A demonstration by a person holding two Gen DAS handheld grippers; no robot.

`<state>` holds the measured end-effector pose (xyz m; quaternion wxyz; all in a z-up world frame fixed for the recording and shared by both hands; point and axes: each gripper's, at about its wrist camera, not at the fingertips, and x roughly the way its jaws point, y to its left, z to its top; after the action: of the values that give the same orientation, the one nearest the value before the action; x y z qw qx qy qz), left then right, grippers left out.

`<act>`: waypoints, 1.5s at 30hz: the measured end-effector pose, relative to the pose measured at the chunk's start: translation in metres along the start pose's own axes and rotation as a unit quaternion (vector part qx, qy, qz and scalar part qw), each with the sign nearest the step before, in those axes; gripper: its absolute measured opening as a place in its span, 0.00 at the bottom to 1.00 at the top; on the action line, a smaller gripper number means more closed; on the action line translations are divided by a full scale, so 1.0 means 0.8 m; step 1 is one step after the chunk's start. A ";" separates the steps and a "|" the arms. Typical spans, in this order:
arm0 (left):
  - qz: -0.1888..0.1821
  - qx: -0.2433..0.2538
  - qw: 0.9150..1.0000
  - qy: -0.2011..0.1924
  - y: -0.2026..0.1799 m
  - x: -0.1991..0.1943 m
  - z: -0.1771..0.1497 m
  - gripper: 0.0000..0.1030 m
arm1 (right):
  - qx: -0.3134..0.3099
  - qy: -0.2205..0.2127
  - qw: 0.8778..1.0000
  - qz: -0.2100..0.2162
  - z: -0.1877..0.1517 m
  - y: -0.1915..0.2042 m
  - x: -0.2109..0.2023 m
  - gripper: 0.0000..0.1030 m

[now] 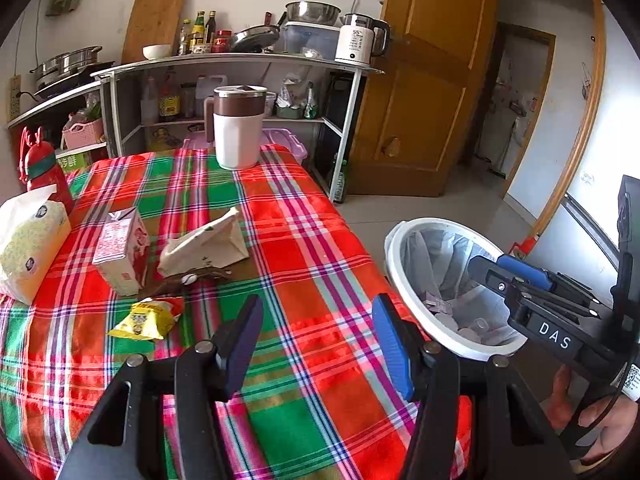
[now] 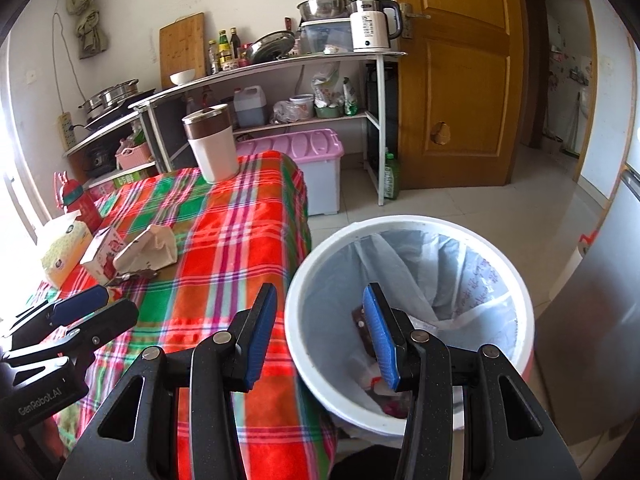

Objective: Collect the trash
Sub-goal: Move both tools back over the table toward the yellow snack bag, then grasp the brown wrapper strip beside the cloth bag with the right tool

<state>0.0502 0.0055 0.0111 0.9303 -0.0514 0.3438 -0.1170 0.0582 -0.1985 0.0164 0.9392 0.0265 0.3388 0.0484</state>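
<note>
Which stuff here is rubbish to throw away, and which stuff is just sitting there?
Rubbish job: yellow wrapper, milk carton, paper bag, brown scraps, bin.

Just sitting there: jug, tissue pack, red bottle, kettle.

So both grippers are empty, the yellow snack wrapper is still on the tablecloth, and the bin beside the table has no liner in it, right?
Not quite: the bin does have a liner, a pale plastic bag folded over its rim, with some trash already inside; the right wrist view shows it clearly. The rest holds: the left gripper and right gripper are empty, and the yellow snack wrapper lies on the tablecloth.
</note>
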 end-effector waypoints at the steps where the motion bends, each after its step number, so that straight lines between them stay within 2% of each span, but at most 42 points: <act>1: 0.004 -0.005 1.000 -0.001 0.008 -0.003 -0.001 0.57 | -0.002 0.002 1.000 0.005 0.000 0.005 0.002 0.45; 12: 0.069 -0.065 0.995 -0.002 0.102 -0.020 -0.019 0.57 | -0.027 0.018 0.998 0.053 0.002 0.064 0.028 0.45; 19: 0.089 -0.095 0.991 0.014 0.146 -0.015 -0.031 0.60 | -0.044 0.031 0.995 0.084 0.003 0.101 0.045 0.45; 33: 0.056 -0.081 0.993 0.065 0.155 0.046 -0.025 0.67 | -0.056 0.052 0.993 0.089 0.006 0.128 0.069 0.45; 38: 0.060 -0.086 0.992 0.070 0.157 0.055 -0.025 0.66 | -0.062 0.056 0.993 0.085 0.007 0.136 0.072 0.45; 40: 0.060 -0.093 0.992 0.067 0.162 0.053 -0.025 0.63 | -0.063 0.057 0.993 0.086 0.007 0.139 0.074 0.45; 44: 0.057 -0.098 0.991 0.066 0.170 0.050 -0.027 0.48 | -0.068 0.060 0.992 0.086 0.006 0.148 0.077 0.45; 45: 0.055 -0.101 0.991 0.066 0.172 0.049 -0.028 0.48 | -0.070 0.061 0.992 0.087 0.006 0.152 0.077 0.45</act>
<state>0.0893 0.1283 -0.0545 0.9008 -0.1186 0.4164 -0.0337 0.0999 -0.0714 -0.0088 0.9085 -0.0131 0.3879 0.1549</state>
